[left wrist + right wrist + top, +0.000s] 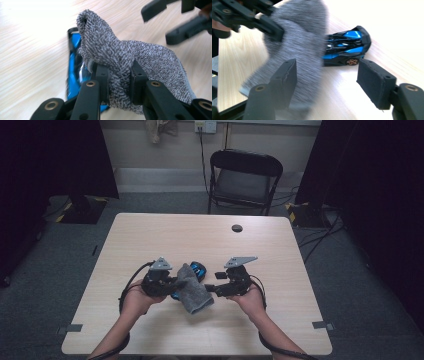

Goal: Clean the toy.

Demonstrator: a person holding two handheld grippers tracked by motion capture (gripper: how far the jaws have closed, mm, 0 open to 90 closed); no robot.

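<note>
Right now we have our left gripper (pixel 176 281) clamped on a grey knitted sock (pixel 193 291), which hangs over the light wooden table (pixel 165 235) a little toward six o'clock from the table's middle. In the left gripper view the jaws pinch a fold of the sock (pixel 130 57) between their pads, and the cuff rises toward twelve o'clock with its opening just showing at the top. Our right gripper (pixel 212 288) sits at about three o'clock from the sock in the high view, its jaws spread wide apart and closed on nothing. In the right gripper view those jaws stand open at five and seven o'clock, the one at seven o'clock in front of the sock (pixel 299 45), though we cannot tell whether it touches the fabric. Behind the sock lies a blue and black toy car (pixel 347 48), resting on the tabletop on its wheels; the sock covers one end of it. From above, the car (pixel 199 268) peeks out at about one o'clock from the sock, partly hidden beneath it. In the left gripper view a strip of the car (pixel 73 65) shows at nine o'clock from the sock, and our right gripper (pixel 175 17) appears blurred at two o'clock. A black folding chair (pixel 243 180) stands beyond the table's far edge at twelve o'clock.
</note>
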